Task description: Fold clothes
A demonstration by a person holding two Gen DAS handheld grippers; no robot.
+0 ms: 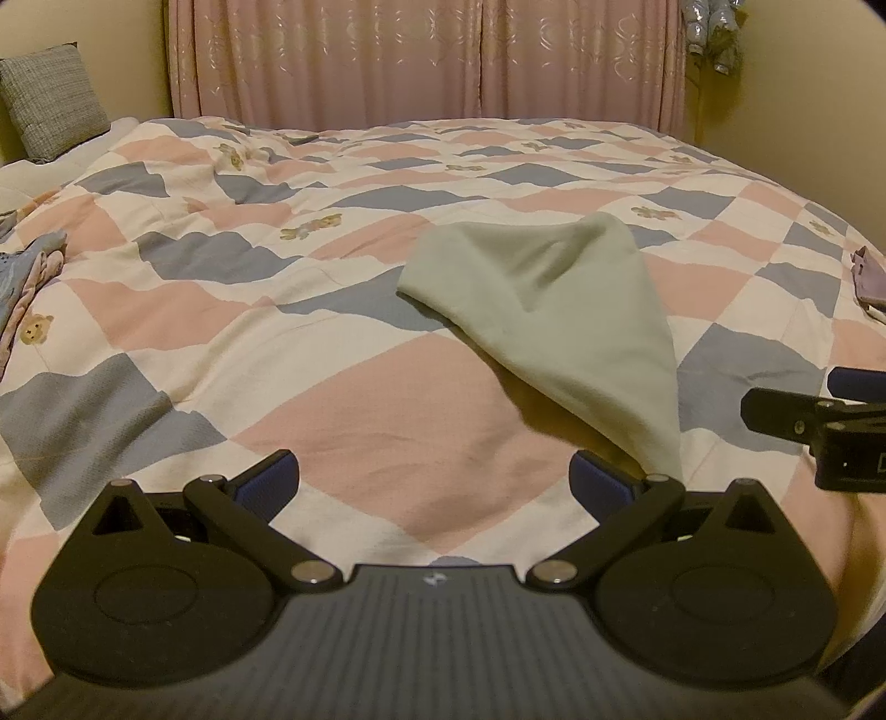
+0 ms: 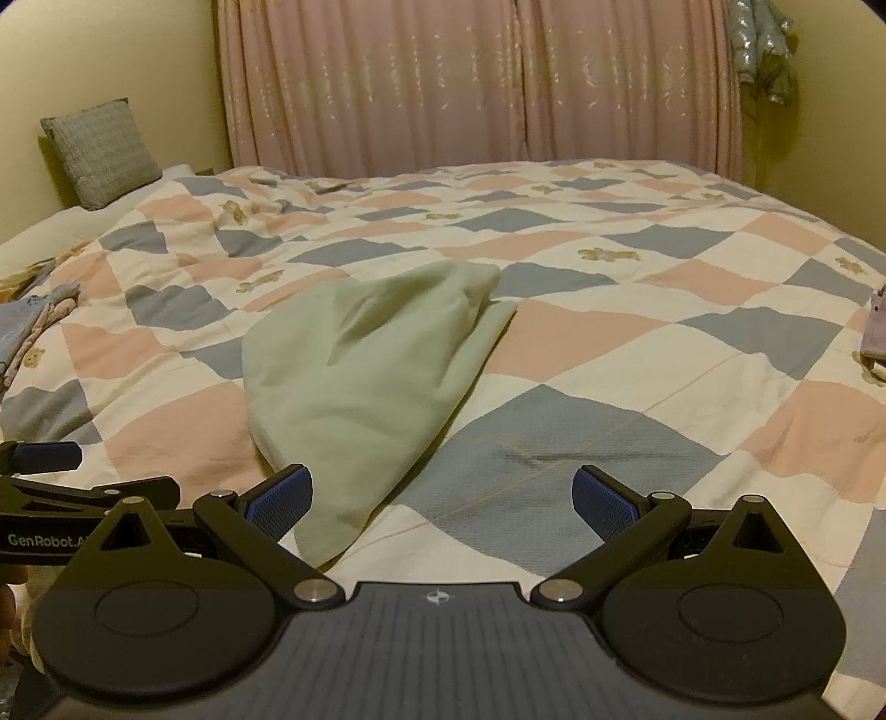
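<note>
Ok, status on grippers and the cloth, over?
Left gripper open, empty. Right gripper open, empty. Green cloth crumpled on quilt, unfolded. Nothing in the way.

pale green cloth | pink-grey-cream checked quilt | pink curtains

A bed spread with a quilt of pink, grey-blue and cream diamonds dotted with small teddy bears; a grey woven cushion propped against the yellow wall at its far left corner; pink patterned curtains hanging closed behind.
</note>
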